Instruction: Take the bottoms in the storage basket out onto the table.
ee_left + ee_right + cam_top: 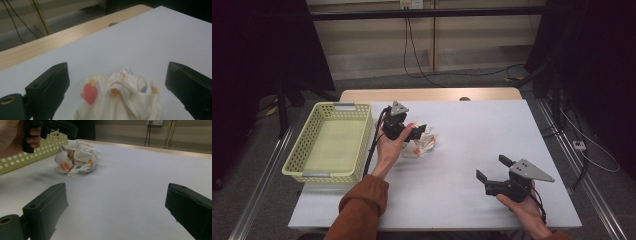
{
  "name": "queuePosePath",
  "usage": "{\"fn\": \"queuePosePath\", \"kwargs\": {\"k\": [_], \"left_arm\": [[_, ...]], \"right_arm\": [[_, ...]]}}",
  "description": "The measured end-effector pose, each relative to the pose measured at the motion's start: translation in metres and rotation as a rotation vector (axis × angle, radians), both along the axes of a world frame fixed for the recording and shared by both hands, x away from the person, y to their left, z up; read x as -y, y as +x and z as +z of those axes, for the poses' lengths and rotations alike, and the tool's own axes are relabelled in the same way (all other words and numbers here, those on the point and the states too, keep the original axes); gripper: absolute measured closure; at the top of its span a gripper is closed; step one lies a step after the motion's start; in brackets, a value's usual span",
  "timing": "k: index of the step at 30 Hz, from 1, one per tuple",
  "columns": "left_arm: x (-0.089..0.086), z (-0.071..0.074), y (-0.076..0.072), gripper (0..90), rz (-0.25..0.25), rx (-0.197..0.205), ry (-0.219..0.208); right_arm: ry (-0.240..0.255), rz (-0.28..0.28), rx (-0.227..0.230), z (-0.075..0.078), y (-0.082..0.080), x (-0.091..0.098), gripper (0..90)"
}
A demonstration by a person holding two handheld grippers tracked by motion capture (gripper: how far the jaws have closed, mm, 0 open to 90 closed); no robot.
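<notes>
A crumpled white cloth (422,142) with orange and red fruit prints lies on the white table (477,130), just right of the basket. My left gripper (418,131) hovers right above it, held in a hand with a rust-orange sleeve. In the left gripper view the cloth (117,97) sits low between the wide-apart jaws of this gripper (117,73), and the pads do not touch it. My right gripper (493,168) rests open near the front right of the table with nothing between its jaws (116,195). From there the cloth (76,158) shows far off, under the left gripper (53,126).
A pale yellow perforated basket (294,162) stands at the table's left side, its wall (25,157) close to the cloth. A wooden strip (427,94) runs along the table's far edge. Cables hang at the wall behind.
</notes>
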State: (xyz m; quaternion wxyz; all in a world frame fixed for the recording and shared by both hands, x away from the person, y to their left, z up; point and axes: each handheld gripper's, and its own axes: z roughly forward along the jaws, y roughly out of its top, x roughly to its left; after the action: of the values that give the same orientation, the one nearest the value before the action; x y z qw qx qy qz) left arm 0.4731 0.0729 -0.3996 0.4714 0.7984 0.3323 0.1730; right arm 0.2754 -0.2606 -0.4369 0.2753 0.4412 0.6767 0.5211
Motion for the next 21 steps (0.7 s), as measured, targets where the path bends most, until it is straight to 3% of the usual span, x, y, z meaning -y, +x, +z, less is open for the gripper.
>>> {"fn": "queuePosePath", "kwargs": {"k": [4,10,16,21], "left_arm": [[0.001,0.005,-0.005,5.2,-0.012,0.024,0.008],[0.001,0.010,-0.011,5.2,-0.022,0.018,0.017],[-0.003,0.018,-0.017,5.5,-0.024,0.019,0.003],[-0.010,0.020,-0.023,5.8,-0.010,0.052,-0.014]], "right_arm": [[-0.001,0.001,0.003,0.001,-0.001,-0.001,4.1],[-0.004,0.000,0.003,0.001,-0.002,-0.001,4.1],[-0.007,-0.003,0.007,0.002,-0.003,-0.002,4.1],[-0.010,-0.002,0.004,0.002,-0.003,-0.003,4.1]]}}
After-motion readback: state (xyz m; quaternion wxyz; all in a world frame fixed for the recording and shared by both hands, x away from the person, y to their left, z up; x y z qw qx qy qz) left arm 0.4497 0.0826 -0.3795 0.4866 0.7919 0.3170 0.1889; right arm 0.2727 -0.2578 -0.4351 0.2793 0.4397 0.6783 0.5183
